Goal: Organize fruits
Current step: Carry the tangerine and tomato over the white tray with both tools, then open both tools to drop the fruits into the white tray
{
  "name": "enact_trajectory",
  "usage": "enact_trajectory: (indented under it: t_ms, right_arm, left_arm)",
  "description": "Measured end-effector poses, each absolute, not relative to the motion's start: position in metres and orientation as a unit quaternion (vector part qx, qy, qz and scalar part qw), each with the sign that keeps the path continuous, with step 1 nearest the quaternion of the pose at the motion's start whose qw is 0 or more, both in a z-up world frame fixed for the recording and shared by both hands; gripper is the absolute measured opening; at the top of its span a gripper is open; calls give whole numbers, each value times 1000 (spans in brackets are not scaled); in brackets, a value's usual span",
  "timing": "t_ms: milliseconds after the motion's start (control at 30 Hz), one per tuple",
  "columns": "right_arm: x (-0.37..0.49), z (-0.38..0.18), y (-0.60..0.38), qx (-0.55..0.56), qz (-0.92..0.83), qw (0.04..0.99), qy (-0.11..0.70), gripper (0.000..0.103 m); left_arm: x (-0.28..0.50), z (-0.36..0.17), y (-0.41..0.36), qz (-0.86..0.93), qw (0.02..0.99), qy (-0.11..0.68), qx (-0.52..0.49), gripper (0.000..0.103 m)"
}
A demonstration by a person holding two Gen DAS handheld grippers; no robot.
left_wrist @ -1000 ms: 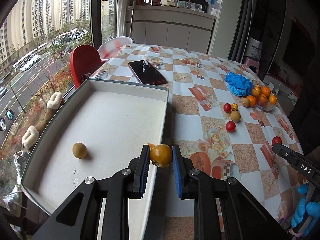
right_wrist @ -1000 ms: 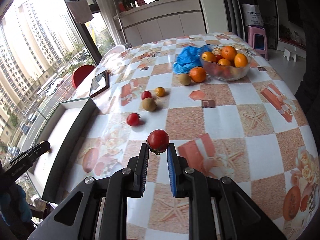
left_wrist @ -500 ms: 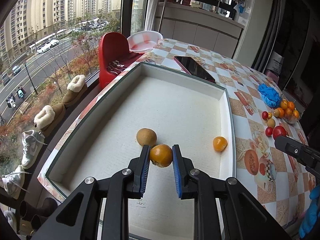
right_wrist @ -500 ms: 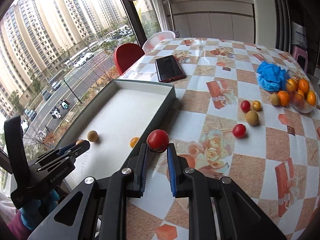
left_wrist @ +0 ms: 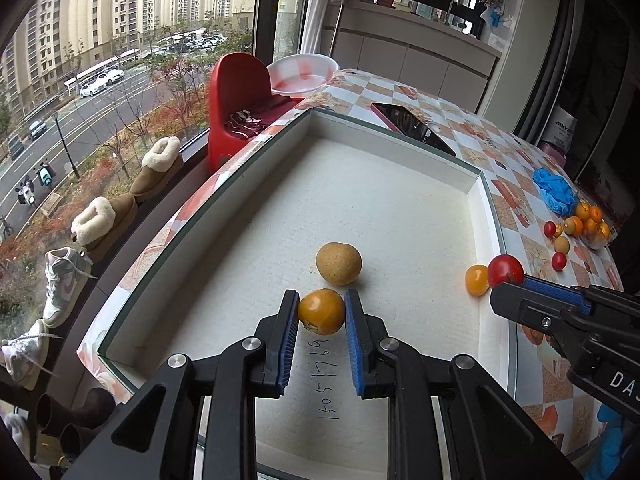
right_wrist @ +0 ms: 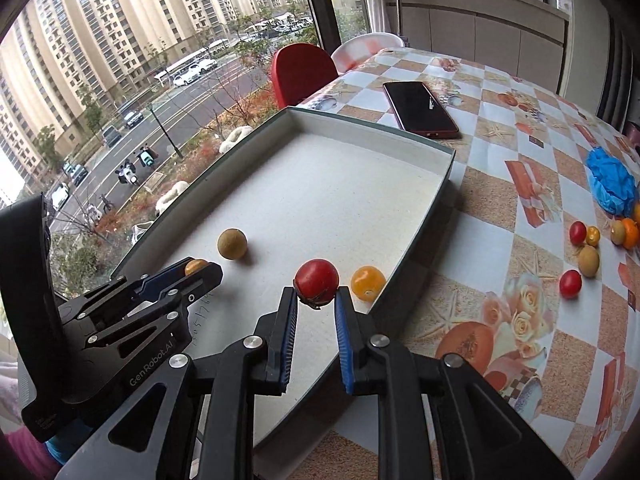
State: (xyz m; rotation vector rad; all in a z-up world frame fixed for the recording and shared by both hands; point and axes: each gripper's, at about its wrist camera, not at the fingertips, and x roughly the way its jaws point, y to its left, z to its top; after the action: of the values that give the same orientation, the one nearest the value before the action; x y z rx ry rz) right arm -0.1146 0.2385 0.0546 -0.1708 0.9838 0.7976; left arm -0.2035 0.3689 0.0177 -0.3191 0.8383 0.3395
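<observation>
Hovering over the tray (left_wrist: 486, 204), left gripper (left_wrist: 321, 312) clamps an orange fruit (left_wrist: 321, 311) just short of the brown fruit (left_wrist: 338, 263), while right gripper (right_wrist: 316, 294) pinches a red tomato (right_wrist: 316, 281) beside the tray's near wall.

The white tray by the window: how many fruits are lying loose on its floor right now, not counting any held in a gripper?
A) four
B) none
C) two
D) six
C: on the tray floor lie just a brown fruit and a small orange fruit; the other orange fruit sits in the left gripper and the red tomato in the right gripper.
</observation>
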Motion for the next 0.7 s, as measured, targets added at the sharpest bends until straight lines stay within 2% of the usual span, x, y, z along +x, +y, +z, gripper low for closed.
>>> enact_trajectory:
  t_ms: [133, 167, 200, 233, 267, 300, 333, 400, 533, 633, 667, 700]
  right_arm:
    - [-114, 51, 249, -98, 377, 796, 463, 23]
    - [-114, 50, 250, -102, 377, 794, 465, 29]
    - [-114, 50, 252, -104, 377, 793, 467, 43]
    - [-114, 51, 252, -104, 376, 794, 465, 54]
    - [-113, 53, 251, -103, 370, 801, 460, 66]
    - [-113, 56, 248, -102, 364, 807, 453, 77]
    - [-112, 59, 246, -100, 362, 812, 448, 81]
    - [-109, 66, 238, -95, 355, 821, 436, 82]
    - [-102, 76, 222, -87, 331, 838, 426, 86]
    - [-93, 79, 202, -67, 310, 849, 424, 96]
    - [-88, 79, 195, -58, 302, 851, 425, 102]
    - [-85, 79, 187, -50, 295, 853, 428, 103]
  left_arm:
    - [-204, 14, 371, 166, 886, 405, -154, 23]
    - [-204, 13, 371, 166, 885, 407, -154, 23]
    - [-204, 12, 371, 167, 883, 410, -154, 24]
    - [-204, 11, 371, 167, 885, 408, -151, 33]
    - [-205, 11, 370, 168, 887, 405, -149, 47]
    - [-206, 12, 371, 185, 887, 399, -144, 76]
    - [-209, 13, 372, 201, 891, 382, -140, 94]
    - [-217, 17, 373, 208, 903, 346, -145, 96]
    - [-214, 19, 373, 197, 903, 351, -151, 96]
    - [-213, 26, 368, 196, 904, 350, -146, 96]
    - [-212, 29, 367, 193, 905, 349, -146, 96]
    - [-213, 32, 364, 189, 907, 349, -144, 96]
